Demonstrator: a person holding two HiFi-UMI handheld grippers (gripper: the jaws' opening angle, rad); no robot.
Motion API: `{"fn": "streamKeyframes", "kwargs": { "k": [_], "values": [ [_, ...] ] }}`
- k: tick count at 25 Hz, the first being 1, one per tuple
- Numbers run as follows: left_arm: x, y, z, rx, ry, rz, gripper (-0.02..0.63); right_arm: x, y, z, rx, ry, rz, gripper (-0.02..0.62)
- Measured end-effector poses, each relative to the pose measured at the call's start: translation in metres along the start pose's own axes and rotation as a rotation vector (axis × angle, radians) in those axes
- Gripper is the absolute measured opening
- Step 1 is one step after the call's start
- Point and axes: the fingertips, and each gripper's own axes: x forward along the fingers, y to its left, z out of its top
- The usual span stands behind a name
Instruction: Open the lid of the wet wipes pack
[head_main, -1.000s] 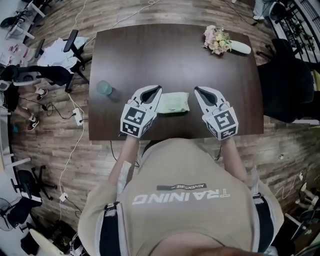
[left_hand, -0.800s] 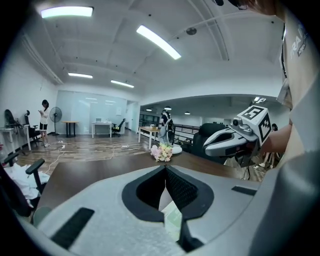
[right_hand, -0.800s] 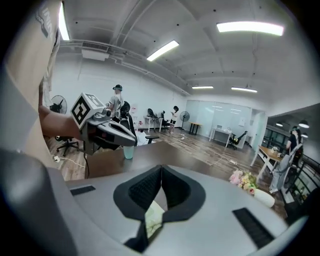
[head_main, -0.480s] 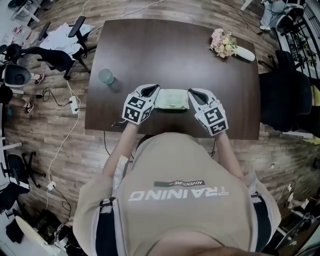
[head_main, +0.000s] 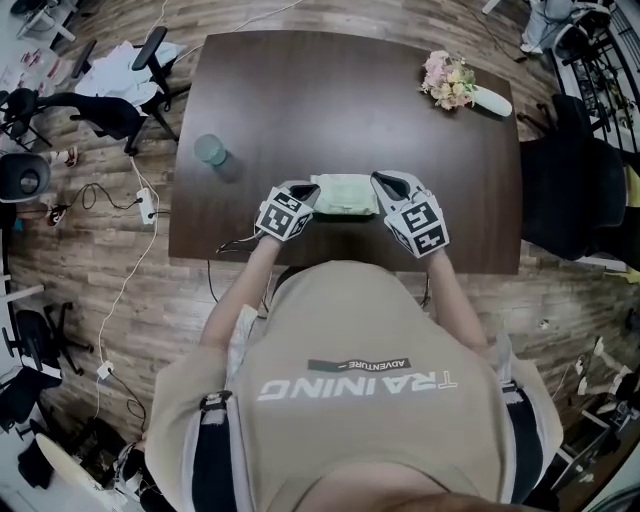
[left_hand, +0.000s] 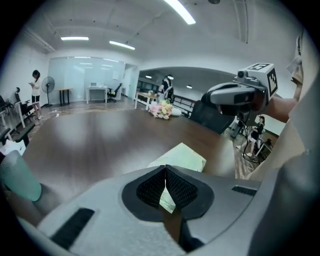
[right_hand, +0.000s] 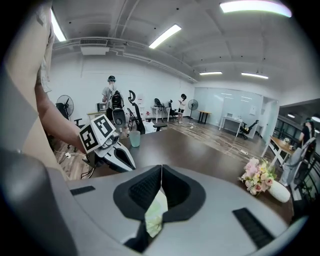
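Note:
The pale green wet wipes pack (head_main: 346, 195) lies flat near the front edge of the dark table (head_main: 350, 100). My left gripper (head_main: 303, 190) sits low at the pack's left end and my right gripper (head_main: 384, 181) at its right end, both pointing down and inward. In the left gripper view the jaws (left_hand: 165, 168) meet at the tips, with the pack (left_hand: 184, 154) just beyond. In the right gripper view the jaws (right_hand: 161, 168) are also shut, and the pack (right_hand: 156, 214) shows through the gap beneath them. I cannot see the lid.
A teal cup (head_main: 210, 150) stands at the table's left side. A bunch of flowers (head_main: 452, 82) lies at the far right corner. Office chairs (head_main: 120, 110) and cables are on the wood floor to the left, and a dark chair (head_main: 570, 180) stands right of the table.
Both grippers have come down toward the table and closed in on the two ends of the pack, the left one dropping further. The pack has not moved.

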Motion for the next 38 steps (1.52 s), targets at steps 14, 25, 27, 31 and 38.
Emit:
{"fn": "streamKeyframes", "kwargs": {
  "k": [14, 25, 27, 31, 38],
  "values": [
    [0.043, -0.011, -0.027, -0.014, 0.137, -0.103, 0.009, 0.013, 0.003, -0.024, 0.065, 0.062, 0.046, 0.014],
    [0.049, -0.01, -0.03, 0.045, 0.201, -0.13, 0.009, 0.03, 0.022, -0.054, 0.061, 0.142, 0.099, 0.015],
    [0.049, -0.01, -0.031, 0.03, 0.189, -0.133, 0.009, 0.034, 0.025, -0.062, 0.052, 0.159, 0.102, 0.015],
    [0.049, -0.011, -0.029, 0.067, 0.201, -0.117, 0.009, 0.044, 0.033, -0.079, 0.01, 0.197, 0.119, 0.017],
    [0.05, -0.013, -0.03, 0.075, 0.215, -0.108, 0.009, 0.062, 0.055, -0.1, -0.145, 0.269, 0.18, 0.018]
  ]
}}
